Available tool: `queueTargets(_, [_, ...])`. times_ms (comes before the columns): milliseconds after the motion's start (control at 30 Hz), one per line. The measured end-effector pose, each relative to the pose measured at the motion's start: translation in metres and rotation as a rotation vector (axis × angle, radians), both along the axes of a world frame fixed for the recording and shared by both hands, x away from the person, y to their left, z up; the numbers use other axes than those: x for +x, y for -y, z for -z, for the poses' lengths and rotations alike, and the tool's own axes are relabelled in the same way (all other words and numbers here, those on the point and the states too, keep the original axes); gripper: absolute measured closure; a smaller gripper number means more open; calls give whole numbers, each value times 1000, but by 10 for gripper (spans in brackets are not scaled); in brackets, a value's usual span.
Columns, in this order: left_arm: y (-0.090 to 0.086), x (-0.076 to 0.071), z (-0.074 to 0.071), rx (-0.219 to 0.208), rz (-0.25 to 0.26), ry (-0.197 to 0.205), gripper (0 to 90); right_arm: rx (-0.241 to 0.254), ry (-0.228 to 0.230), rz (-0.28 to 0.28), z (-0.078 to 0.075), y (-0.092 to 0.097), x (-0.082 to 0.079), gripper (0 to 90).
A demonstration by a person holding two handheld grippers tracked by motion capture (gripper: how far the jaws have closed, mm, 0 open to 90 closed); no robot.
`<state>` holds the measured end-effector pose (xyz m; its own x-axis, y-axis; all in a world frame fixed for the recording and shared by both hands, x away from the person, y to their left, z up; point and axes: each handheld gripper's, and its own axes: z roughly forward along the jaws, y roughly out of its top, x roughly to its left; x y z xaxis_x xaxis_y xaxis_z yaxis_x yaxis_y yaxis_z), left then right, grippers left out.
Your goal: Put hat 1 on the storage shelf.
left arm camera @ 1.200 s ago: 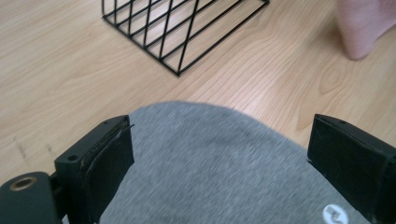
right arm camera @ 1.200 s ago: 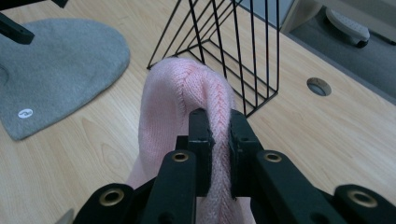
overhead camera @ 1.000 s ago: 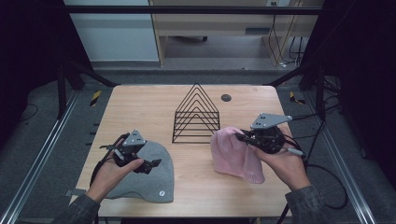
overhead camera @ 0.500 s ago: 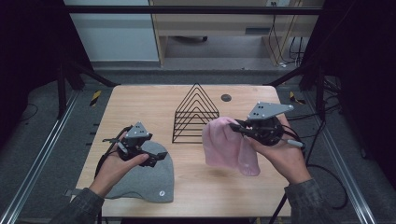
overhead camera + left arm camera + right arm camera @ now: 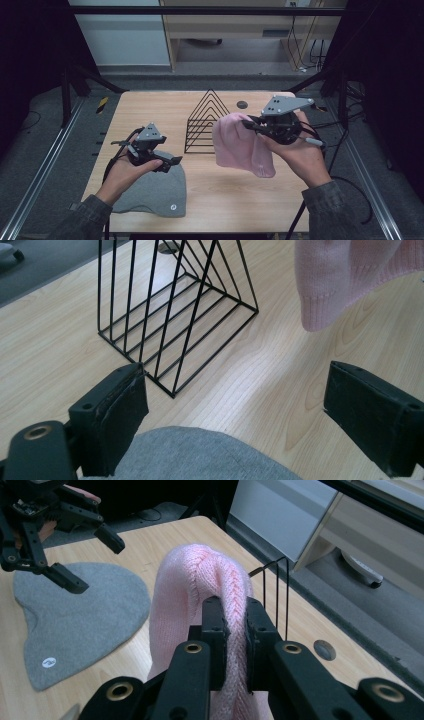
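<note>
My right gripper is shut on a pink knitted beanie, which hangs off the table to the right of a black wire rack. In the right gripper view the jaws pinch a fold of the pink beanie at its crown. A grey beanie lies flat on the table at the front left. Just above its upper edge my left gripper is open, with nothing between its jaws. The left gripper view has the grey beanie below, the wire rack ahead and the pink beanie's hem at top right.
The wooden table has a small dark round disc behind the rack. Metal frame rails run along both sides. Cables trail off the right edge. A yellow-black tool lies on the floor beyond the left edge.
My right gripper has lifted the pink beanie off the table and carried it up and slightly left. The left gripper has risen a little above the grey beanie.
</note>
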<state>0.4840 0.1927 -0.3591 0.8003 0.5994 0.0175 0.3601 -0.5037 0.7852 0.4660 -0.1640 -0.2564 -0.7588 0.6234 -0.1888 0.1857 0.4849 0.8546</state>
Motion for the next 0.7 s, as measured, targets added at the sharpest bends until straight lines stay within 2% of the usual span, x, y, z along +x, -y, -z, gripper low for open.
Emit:
queueTargets(400, [9, 6, -25, 6, 15, 33, 115, 62, 39, 10, -32, -4, 15, 828])
queueTargets(433, [13, 7, -30, 8, 22, 43, 116, 68, 41, 10, -35, -4, 17, 828])
queueTargets(700, [19, 14, -47, 0, 41, 70, 133, 83, 68, 18, -54, -12, 28, 828])
